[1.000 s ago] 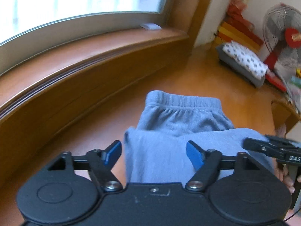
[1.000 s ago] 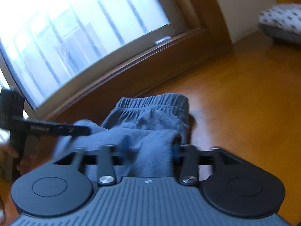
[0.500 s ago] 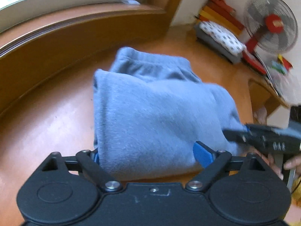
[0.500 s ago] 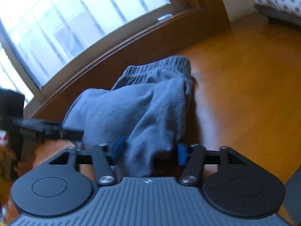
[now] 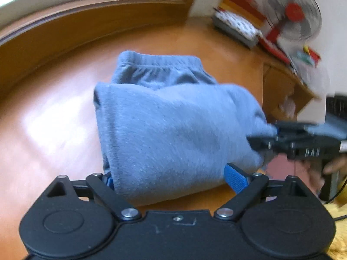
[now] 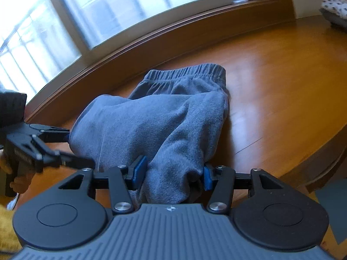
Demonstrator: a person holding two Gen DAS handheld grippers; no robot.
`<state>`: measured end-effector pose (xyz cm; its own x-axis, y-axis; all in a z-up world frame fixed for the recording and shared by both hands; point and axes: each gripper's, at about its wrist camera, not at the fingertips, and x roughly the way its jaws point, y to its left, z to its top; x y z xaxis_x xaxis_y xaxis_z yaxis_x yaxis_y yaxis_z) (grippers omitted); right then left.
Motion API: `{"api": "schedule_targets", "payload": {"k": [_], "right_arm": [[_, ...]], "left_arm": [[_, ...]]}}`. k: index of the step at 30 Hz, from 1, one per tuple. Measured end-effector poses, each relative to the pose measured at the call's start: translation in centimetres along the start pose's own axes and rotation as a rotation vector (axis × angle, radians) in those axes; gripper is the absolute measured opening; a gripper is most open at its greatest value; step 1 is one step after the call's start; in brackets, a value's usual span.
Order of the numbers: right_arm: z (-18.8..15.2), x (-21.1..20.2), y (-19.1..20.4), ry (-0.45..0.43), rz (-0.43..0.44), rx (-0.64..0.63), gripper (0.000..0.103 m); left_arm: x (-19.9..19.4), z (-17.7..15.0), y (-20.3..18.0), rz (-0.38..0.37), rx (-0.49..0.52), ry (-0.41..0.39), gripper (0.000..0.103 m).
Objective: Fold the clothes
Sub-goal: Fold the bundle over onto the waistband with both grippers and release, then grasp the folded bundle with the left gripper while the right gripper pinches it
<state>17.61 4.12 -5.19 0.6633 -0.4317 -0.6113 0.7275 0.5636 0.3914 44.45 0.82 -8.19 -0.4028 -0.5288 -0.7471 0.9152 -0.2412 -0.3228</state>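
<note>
Grey-blue fleece pants (image 5: pixel 173 125) lie folded on the wooden floor, with the elastic waistband (image 5: pixel 158 65) at the far end and the doubled part nearest me. My left gripper (image 5: pixel 169 175) stands wide open around the near left edge of the fold. Its right pad (image 5: pixel 235 182) is clear of the cloth and its left pad is hidden behind it. My right gripper (image 6: pixel 173 171) is shut on a bunched near corner of the pants (image 6: pixel 164 125). Each gripper shows in the other's view: the right gripper (image 5: pixel 260 138) at the cloth's right corner, the left gripper (image 6: pixel 73 147) at its left edge.
A wooden window sill (image 6: pixel 151 43) curves along the far side. A standing fan (image 5: pixel 292 15), a dotted cushion (image 5: pixel 236 23) and a wooden furniture edge (image 5: pixel 282 75) are at the right. Bare floor (image 6: pixel 282 86) lies right of the pants. Yellow cloth (image 6: pixel 6 227) shows at the bottom left.
Both grippers have drawn back toward me, so more of the folded pants shows. The left jaws have spread wider. The right jaws have narrowed onto the cloth.
</note>
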Motion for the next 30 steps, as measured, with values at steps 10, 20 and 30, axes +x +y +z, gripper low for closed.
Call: {"api": "schedule_targets", "payload": {"k": [10,20,30], "right_arm": [[0.6,0.7,3.5,0.042,0.001,-0.126,0.058],[1.1,-1.9,2.4,0.039,-0.082,-0.241,0.064],[3.6,-2.5,0.9,-0.059,-0.086,-0.169,0.073]], "left_arm": [[-5.6,-3.8,0.3,0.035,-0.06,-0.052,0.093],[-7.6,-2.6,1.7,0.187,-0.087,-0.123,0.093],[-6.5,-0.8,3.1,0.217,-0.106,-0.104,0.093]]}}
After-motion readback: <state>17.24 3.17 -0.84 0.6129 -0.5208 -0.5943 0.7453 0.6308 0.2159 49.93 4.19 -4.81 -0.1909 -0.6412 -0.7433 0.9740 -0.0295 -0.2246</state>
